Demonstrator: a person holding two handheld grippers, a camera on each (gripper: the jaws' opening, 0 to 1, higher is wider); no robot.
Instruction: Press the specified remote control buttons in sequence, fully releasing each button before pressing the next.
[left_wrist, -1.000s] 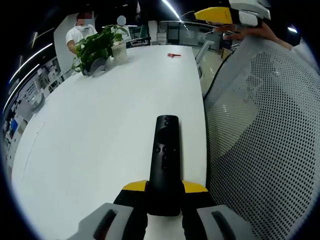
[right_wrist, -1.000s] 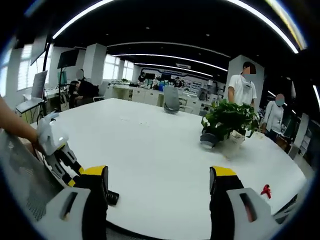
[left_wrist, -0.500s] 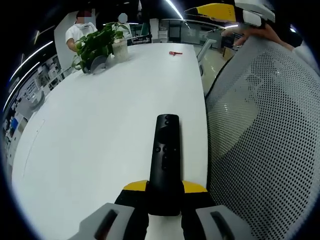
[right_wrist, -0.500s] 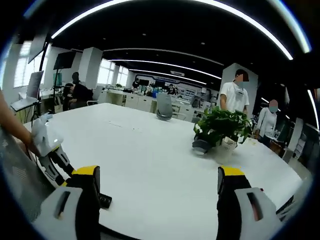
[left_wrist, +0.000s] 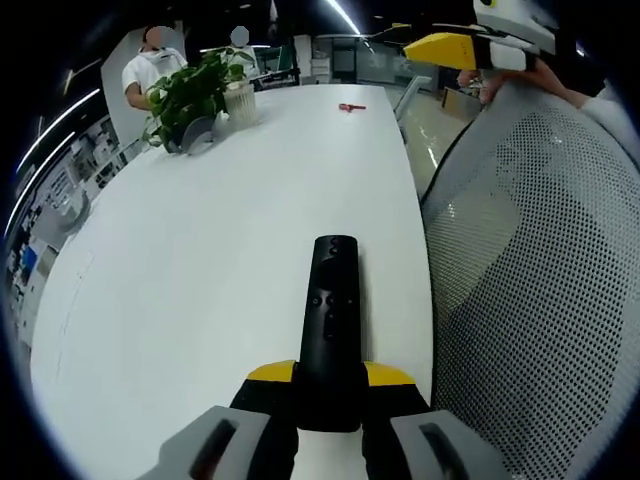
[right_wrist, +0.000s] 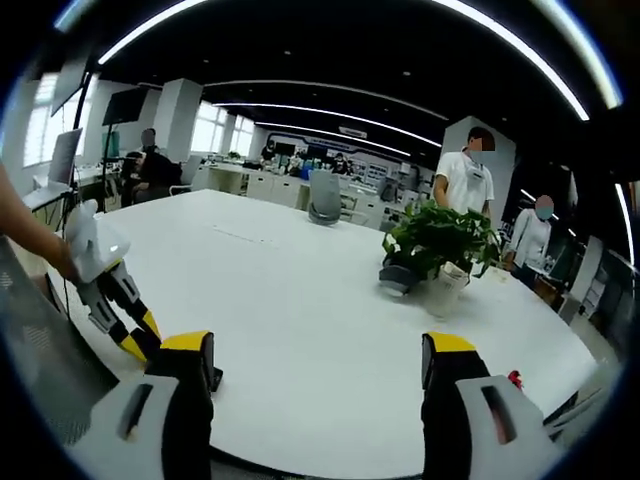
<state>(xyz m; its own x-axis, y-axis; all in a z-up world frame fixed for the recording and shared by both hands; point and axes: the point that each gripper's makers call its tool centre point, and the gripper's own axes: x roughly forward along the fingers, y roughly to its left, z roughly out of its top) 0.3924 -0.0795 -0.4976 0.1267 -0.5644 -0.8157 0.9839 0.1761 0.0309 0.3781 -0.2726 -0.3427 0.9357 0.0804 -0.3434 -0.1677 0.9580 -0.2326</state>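
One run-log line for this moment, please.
left tool: shut on remote | right tool: open, above table | press: not yet

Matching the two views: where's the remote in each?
Left gripper view: the remote lies lower centre, its near end clamped between the left tongs, pointing up the white table.
Right gripper view: just its dark tip shows at lower left, behind the right tongs' left jaw; those jaws stand wide apart.
Shared landmark: the plant on the table.
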